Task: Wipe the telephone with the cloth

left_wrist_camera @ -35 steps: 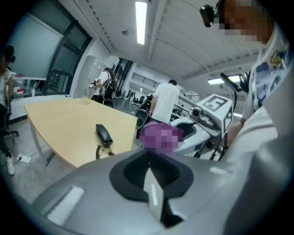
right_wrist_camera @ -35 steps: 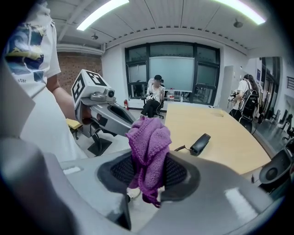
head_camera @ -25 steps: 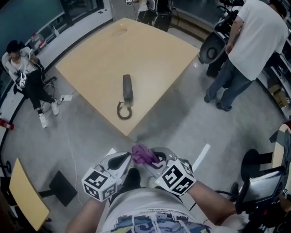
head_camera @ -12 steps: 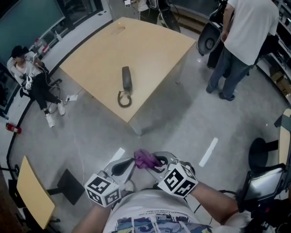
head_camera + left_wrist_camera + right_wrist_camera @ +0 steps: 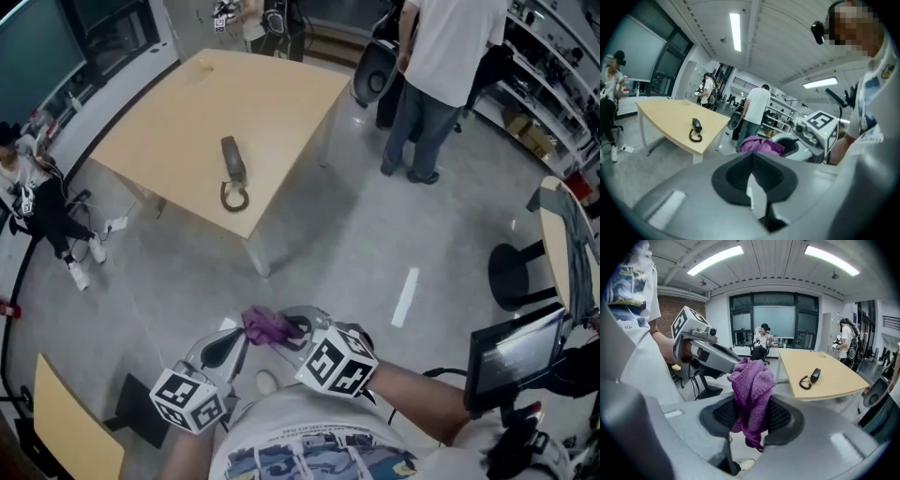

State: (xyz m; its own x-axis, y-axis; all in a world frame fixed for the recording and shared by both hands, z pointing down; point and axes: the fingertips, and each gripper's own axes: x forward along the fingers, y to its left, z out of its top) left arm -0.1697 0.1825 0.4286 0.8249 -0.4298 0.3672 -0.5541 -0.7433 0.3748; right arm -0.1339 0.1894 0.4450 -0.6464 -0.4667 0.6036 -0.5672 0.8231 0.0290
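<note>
Right tongs [image 5: 751, 418] are pinching the purple cloth [image 5: 752, 380]. Left tongs [image 5: 751, 180] are sitting pressed together with nothing between them, tips just beside the cloth. Telephone [image 5: 232, 161] is lying on the tabletop [image 5: 178, 112], well apart, at 11 o'clock from both tongs.

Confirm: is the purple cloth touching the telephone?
No, the cloth hangs clamped in the right gripper, while the telephone lies apart on the table.

Telephone [image 5: 232, 157] on table [image 5: 281, 94] at eleven o'clock; cloth [image 5: 266, 324] at six, in right gripper [image 5: 287, 330], left gripper [image 5: 243, 339] just beside, perhaps touching, at its nine; standing person [image 5: 441, 56] at one.
</note>
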